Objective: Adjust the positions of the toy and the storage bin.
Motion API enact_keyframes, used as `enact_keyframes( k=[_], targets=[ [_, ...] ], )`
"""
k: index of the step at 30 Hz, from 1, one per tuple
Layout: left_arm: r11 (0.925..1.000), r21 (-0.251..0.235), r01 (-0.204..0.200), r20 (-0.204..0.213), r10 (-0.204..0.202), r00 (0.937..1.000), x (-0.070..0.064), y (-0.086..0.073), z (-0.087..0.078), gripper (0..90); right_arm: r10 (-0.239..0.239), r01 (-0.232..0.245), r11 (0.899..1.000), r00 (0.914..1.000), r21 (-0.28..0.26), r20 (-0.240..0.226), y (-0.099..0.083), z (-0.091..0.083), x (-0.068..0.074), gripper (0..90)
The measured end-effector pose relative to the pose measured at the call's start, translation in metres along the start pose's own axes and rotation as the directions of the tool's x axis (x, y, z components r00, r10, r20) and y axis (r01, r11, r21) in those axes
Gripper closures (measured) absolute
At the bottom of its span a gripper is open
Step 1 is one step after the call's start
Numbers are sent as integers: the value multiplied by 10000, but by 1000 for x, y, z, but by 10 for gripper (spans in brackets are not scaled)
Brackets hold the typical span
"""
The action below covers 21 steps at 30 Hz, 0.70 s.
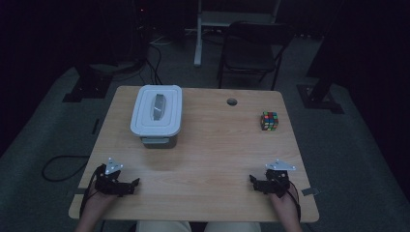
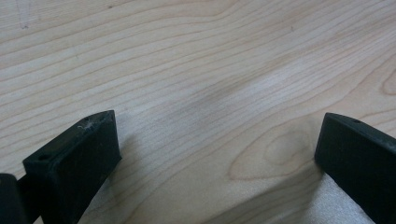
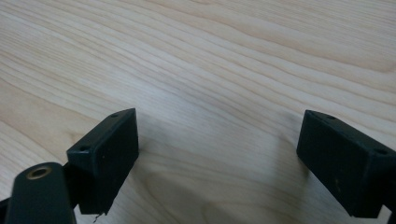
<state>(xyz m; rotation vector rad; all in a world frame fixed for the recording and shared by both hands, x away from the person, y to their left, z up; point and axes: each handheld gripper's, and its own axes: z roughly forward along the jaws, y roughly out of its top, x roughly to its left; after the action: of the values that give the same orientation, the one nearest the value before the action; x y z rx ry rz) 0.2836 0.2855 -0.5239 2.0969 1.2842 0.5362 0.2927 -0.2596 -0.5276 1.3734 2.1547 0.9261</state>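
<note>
Both the left hand-held gripper and right hand-held gripper rested wide apart, empty, on the counter; the opening step seemingly called for reaching toward the lidded box or puzzle cube.

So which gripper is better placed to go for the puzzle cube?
Probably the right gripper: the puzzle cube sits on its side of the table, and its jaws are open. The left gripper is farther off.

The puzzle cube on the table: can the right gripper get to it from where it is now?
Probably yes. The right gripper is open near the table's front edge, and bare wood lies between it and the puzzle cube further back on the same side.
</note>
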Motion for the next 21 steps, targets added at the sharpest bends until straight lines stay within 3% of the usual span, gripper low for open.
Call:
enact_keyframes(
  k=[7,14,18,21],
  targets=[
    [9999,116,-85,5,85,10000,1,5,2,7,106,-106,9999,9999,8,114,9,9,12,127],
    [9998,-105,-145,157,146,9998,6,16,4,7,-253,258,9995,9995,-198,211,24,17,23,136],
    [9999,-121,25,160,-23,9999,14,22,8,7,-291,283,9985,9994,-470,-163,44,28,31,136],
    [10000,-49,59,124,-59,9999,19,24,13,7,-481,472,9974,9987,-540,-162,56,36,37,136]
  ],
)
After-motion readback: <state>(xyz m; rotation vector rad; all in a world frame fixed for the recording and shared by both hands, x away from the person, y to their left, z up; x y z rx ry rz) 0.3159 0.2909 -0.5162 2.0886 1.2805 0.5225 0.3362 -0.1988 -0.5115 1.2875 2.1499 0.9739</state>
